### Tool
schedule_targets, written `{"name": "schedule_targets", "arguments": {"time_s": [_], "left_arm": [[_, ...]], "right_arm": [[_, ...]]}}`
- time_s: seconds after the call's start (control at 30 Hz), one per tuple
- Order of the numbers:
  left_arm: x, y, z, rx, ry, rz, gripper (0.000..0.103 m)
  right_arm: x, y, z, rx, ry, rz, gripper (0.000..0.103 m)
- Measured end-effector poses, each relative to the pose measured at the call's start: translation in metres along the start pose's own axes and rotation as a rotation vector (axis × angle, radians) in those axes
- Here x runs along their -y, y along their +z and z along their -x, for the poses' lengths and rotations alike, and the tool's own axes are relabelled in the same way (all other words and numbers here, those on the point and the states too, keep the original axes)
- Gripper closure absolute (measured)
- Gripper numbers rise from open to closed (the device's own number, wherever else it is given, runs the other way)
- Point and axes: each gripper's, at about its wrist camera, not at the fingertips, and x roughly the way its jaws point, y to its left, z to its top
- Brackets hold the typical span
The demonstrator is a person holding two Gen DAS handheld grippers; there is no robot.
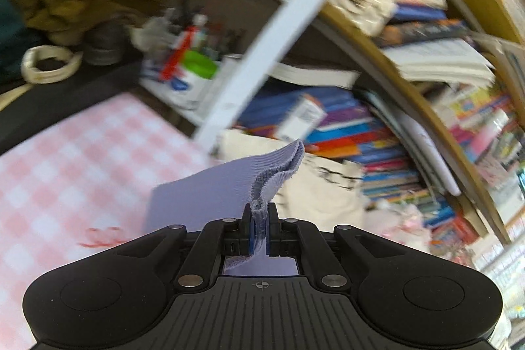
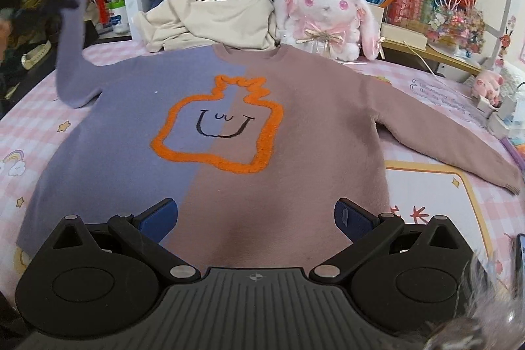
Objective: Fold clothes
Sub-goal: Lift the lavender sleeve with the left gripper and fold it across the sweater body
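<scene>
Left wrist view. Left gripper [image 1: 261, 223]: jaws pinched tight on the ribbed cuff of the lilac sleeve [image 1: 210, 192], which trails back and to the left from the jaws. Beyond the jaws, blurred: bookshelf [image 1: 410, 120], cream garment [image 1: 321, 186]; pink checked bedcover [image 1: 82, 146] to the left.

Right wrist view. Right gripper [image 2: 256, 217]: jaws wide, nothing between them, poised over the lower hem of the sweater [image 2: 295, 127]. Sweater lies flat and face up ahead of the jaws, lilac half left, mauve half right, orange outlined motif [image 2: 220, 123] at centre. Lilac sleeve raised far left; mauve sleeve [image 2: 443, 136] stretched flat to the right. Plush rabbit [image 2: 328, 12] behind the collar.

Step in hand, judged: folding the lilac sleeve inward. Carry the cuff across toward the motif and lay it flat without dragging the body.

View differences: only the left shows the grip on the cuff; only the right shows the sweater's full layout.
</scene>
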Motion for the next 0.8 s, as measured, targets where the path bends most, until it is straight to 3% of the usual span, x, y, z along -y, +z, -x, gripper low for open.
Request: {"name": "schedule_targets", "arguments": {"time_s": [0.27, 0.8], "left_arm": [[0.072, -0.027, -0.026, -0.026, -0.059, -0.048, 0.099], [0.173, -0.09, -0.079, -0.088, -0.156, -0.099, 0.099]], "right_arm": [[0.038, -0.003, -0.001, 0.001, 0.044, -0.002, 0.0], [0.087, -0.012, 0.0, -0.016, 0.114, -0.014, 0.0]]}}
